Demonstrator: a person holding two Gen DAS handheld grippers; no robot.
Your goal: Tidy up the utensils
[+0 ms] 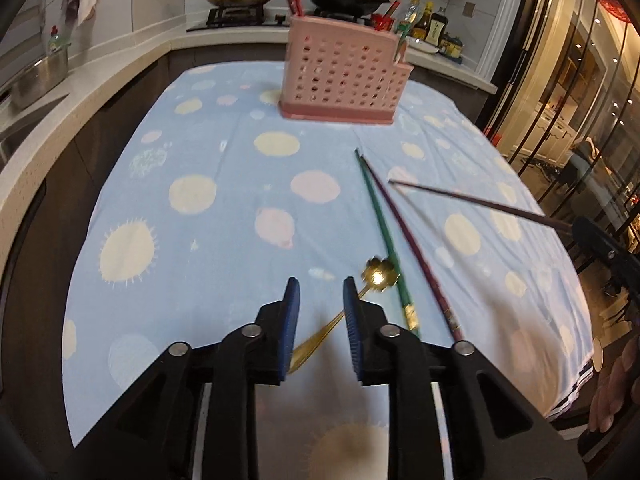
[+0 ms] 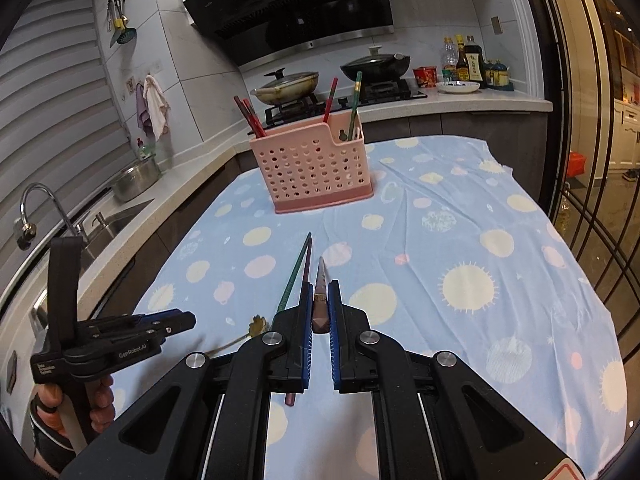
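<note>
A pink perforated utensil caddy [image 1: 344, 76] [image 2: 316, 164] stands at the far end of the blue dotted tablecloth [image 1: 200, 152], with red and green chopsticks upright in it. A green chopstick [image 1: 380, 232] [image 2: 294, 276] and a purple chopstick [image 1: 412, 248] [image 2: 306, 260] lie side by side on the cloth. My left gripper [image 1: 321, 292] [image 2: 186, 320] hovers open over the handle of a gold flower-ended spoon [image 1: 380, 274] [image 2: 256, 326]; its pads are not touching it. My right gripper [image 2: 321, 292] [image 1: 600, 240] is shut on another dark purple chopstick [image 2: 321, 276] [image 1: 472, 202], lifted off the cloth.
A stove with a lidded pan [image 2: 286, 86] and a black wok [image 2: 376, 64] lies behind the table. Sauce bottles [image 2: 466, 60] stand at the back right. A sink and steel pot [image 2: 134, 178] are on the left counter. Glass doors [image 2: 592, 160] line the right side. A hand [image 2: 100, 400] holds the left gripper.
</note>
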